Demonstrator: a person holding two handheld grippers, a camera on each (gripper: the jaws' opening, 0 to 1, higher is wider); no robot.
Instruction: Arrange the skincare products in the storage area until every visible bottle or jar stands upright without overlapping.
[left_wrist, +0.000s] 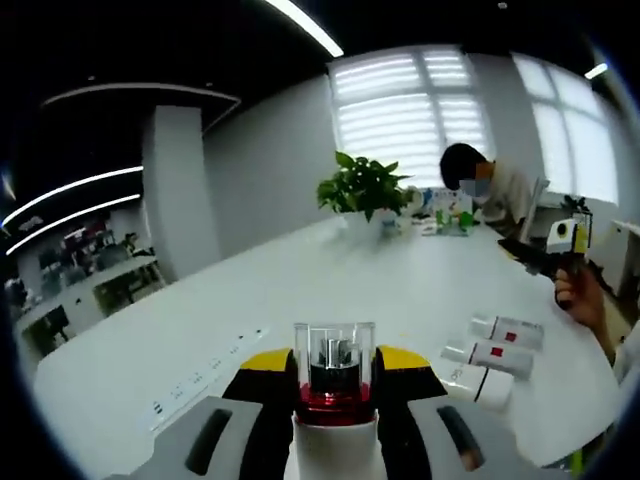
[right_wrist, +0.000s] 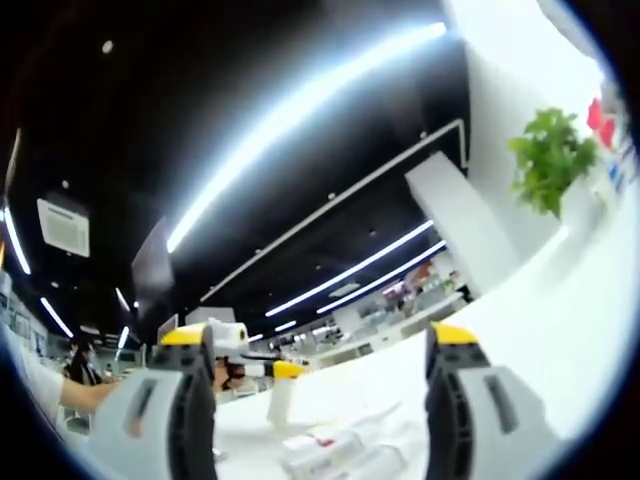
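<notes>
Office room, dark ceiling with long strip lights, blinds on bright windows at the far side. Large white worktop (left_wrist: 330, 290) spans most of the left gripper view; wide bare surface ahead and to the left, its left edge curving away toward distant desks.

Left hand-held gripper (left_wrist: 335, 385): yellow-tipped jaws clamped on a white pump bottle with a clear cap and red collar (left_wrist: 334, 385), held upright between them, low centre of the view.

Right of it, three white tubes with red labels (left_wrist: 497, 355) lie flat on the worktop, side by side, close to one another and near the worktop's right edge. Whether they touch cannot be told.

Far end: green leafy potted plant (left_wrist: 364, 188), small coloured items beside it too small to identify, and a seated person (left_wrist: 490, 190) behind them. A hand (left_wrist: 580, 295) at the right edge grips the other hand-held gripper (left_wrist: 565, 238).

Right gripper view, tilted up toward the ceiling: right hand-held gripper (right_wrist: 325, 400) jaws well apart, nothing between them. Between the jaws, the white tubes (right_wrist: 330, 450) lie low in view; the left hand-held gripper (right_wrist: 250, 365) with its bottle (right_wrist: 281, 403) hangs beyond them. Plant (right_wrist: 552, 160) at upper right.
</notes>
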